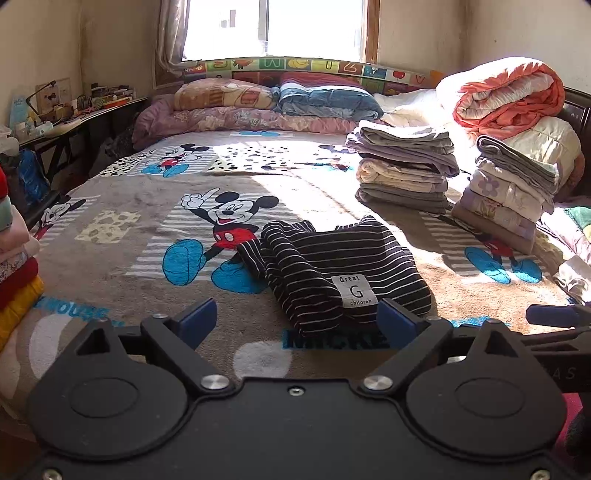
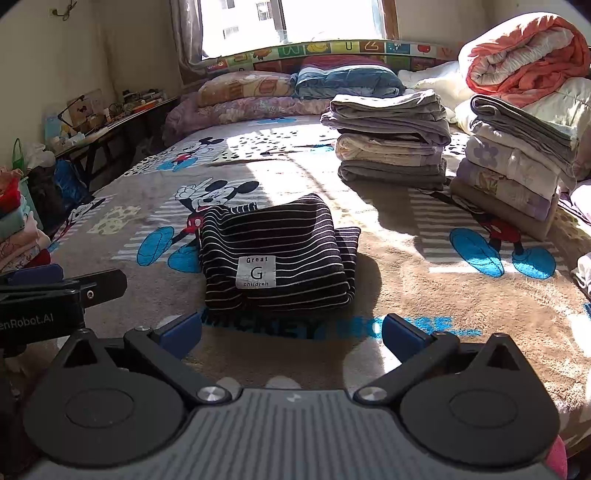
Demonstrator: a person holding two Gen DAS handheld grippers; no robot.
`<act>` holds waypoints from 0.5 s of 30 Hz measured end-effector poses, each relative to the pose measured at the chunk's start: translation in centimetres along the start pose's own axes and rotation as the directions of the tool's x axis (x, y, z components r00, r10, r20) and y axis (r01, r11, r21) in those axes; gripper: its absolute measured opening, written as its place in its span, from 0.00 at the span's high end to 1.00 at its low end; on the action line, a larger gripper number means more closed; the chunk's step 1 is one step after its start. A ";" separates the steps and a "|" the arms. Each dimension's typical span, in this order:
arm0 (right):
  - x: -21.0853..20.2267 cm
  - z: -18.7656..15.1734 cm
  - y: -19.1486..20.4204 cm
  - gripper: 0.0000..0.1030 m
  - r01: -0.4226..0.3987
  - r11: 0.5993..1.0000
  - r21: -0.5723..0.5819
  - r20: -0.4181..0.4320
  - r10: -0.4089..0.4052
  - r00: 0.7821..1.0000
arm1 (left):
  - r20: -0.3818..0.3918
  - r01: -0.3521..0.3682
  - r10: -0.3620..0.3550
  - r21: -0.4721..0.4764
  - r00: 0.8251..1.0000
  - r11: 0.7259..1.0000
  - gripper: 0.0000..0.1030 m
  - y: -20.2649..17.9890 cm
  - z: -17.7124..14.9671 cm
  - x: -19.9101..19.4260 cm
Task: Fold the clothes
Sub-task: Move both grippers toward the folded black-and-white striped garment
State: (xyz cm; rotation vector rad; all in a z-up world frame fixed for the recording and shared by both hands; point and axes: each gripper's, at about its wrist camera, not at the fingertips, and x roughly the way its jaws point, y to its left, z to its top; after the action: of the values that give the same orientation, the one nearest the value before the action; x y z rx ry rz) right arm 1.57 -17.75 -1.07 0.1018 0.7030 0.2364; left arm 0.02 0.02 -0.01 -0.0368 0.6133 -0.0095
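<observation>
- Left tongs (image 1: pixel 297 319) spread wide, blue pads (image 1: pixel 197 320) well apart, nothing between them; hovering low over the bed, just short of the near edge of the striped garment (image 1: pixel 343 273).
- Right tongs (image 2: pixel 291 334) likewise released, blue pads (image 2: pixel 400 338) apart and empty, held just before the same garment (image 2: pixel 277 254), not touching it.
- Seen from the right wrist: the left tool's black body at the left edge, lettered "enRobot.AI"; from the left wrist, the right tool's blue tip at the right edge.
- Black garment with thin white stripes, folded into a compact bundle, white label (image 2: pixel 256 271) reading "Great G children" facing the tongs; lying flat on the cartoon-mouse blanket (image 1: pixel 147 229), near the front middle of the bed.
- Further back on the right, two stacks of folded clothes: one grey, lilac and cream (image 1: pixel 404 168), the other floral and leaning (image 1: pixel 513 192), well apart from the striped bundle.
- Behind those, a rolled orange-and-white quilt (image 1: pixel 509 96) atop a cream one.
- At the head of the bed, pillows (image 1: pixel 225 94) and a folded blue blanket (image 1: pixel 328 99), under a sunlit window (image 1: pixel 273 27).
- At the far left, another pile of folded clothes (image 1: pixel 16 266) and a cluttered dark surface (image 1: pixel 85 114) along the wall.
</observation>
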 end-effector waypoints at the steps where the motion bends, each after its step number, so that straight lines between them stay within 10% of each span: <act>1: 0.0 0.0 0.0 0.00 0.001 1.000 -0.001 0.002 -0.001 1.000 | 0.000 0.000 0.000 0.000 1.000 1.000 0.08 0.1 0.0 0.1; 15: 1.3 0.8 0.2 0.00 -0.011 1.000 -0.028 0.000 0.011 1.000 | 0.000 -0.006 0.006 0.004 1.000 1.000 0.08 1.8 0.5 1.4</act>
State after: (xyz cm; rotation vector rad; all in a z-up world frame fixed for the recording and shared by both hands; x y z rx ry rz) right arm 3.03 -17.24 -1.20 0.0795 0.6991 0.2570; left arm 1.41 1.82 -0.44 -0.0312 0.6135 -0.0052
